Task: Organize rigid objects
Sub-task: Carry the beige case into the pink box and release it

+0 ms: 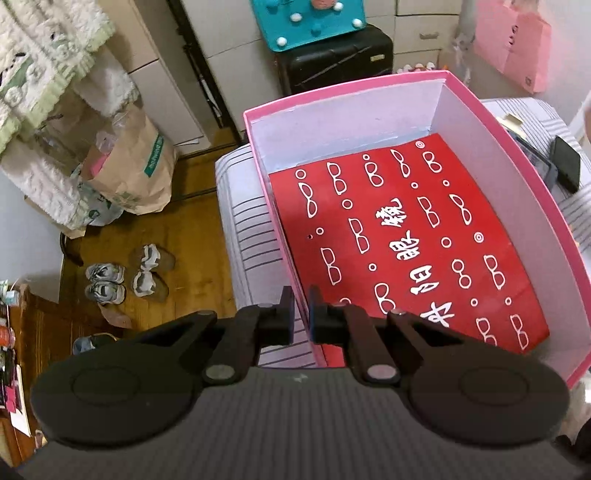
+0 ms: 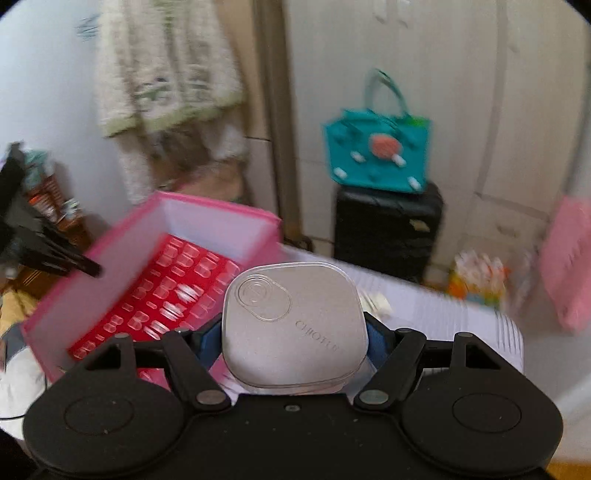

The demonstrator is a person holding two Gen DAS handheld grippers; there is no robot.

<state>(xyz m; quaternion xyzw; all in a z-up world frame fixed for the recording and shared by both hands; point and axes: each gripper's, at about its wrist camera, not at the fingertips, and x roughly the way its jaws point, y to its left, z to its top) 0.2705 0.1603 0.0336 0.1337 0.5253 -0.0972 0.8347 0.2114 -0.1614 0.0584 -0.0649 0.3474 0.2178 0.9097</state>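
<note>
A pink box [image 1: 517,155] with white inner walls sits on a striped surface [image 1: 243,229]. A red printed sheet [image 1: 406,243] lies flat on its floor. My left gripper [image 1: 302,314] is shut on the box's near-left wall, with one finger outside and one inside. In the right wrist view my right gripper [image 2: 293,336] is shut on a silver square compact case [image 2: 295,325] and holds it in the air, just right of the pink box [image 2: 122,236]. The left gripper's finger [image 2: 74,262] shows at that box's left wall.
A black suitcase [image 1: 336,59] with a teal bag [image 1: 306,22] on top stands behind the box. A dark phone-like object [image 1: 565,166] lies right of the box. Shoes [image 1: 125,277] and paper bags [image 1: 129,166] are on the wooden floor at left.
</note>
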